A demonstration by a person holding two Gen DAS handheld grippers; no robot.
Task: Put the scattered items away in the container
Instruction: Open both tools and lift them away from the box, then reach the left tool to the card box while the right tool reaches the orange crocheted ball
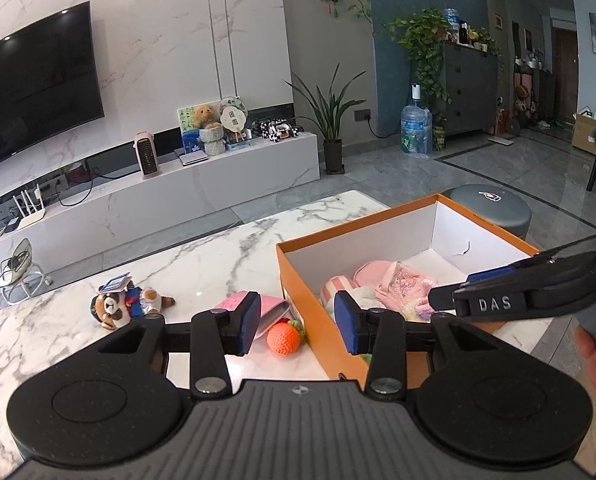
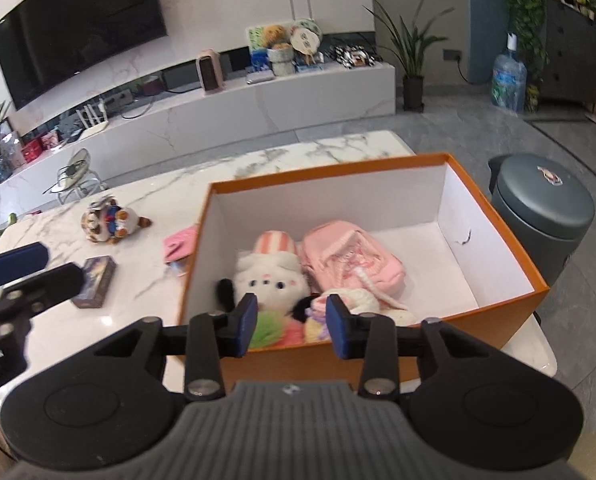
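Plainly, from the left wrist view, raised letters reading "DAS" show on the right gripper (image 1: 442, 300), which reaches in from the right over the near edge of the orange box (image 1: 298, 280); its jaw state cannot be told from this side. The left gripper (image 1: 295, 322) is spread wide and holds nothing, its blue pads (image 1: 247, 322) hovering above an orange crocheted ball (image 1: 283, 338) that lies on the marble table (image 1: 177, 264) just beside the box's left wall. A pink pouch (image 1: 257, 306) lies touching the ball, and a raccoon plush (image 1: 115, 306) sits further toward the table's left edge. From the right wrist view, the right gripper (image 2: 291, 328) is spread open and empty over the box's near wall, above a white cat plush (image 2: 271, 276) and a pink backpack (image 2: 350, 258) inside. A dark card box (image 2: 95, 280) lies on the table left of the box, its print unreadable.
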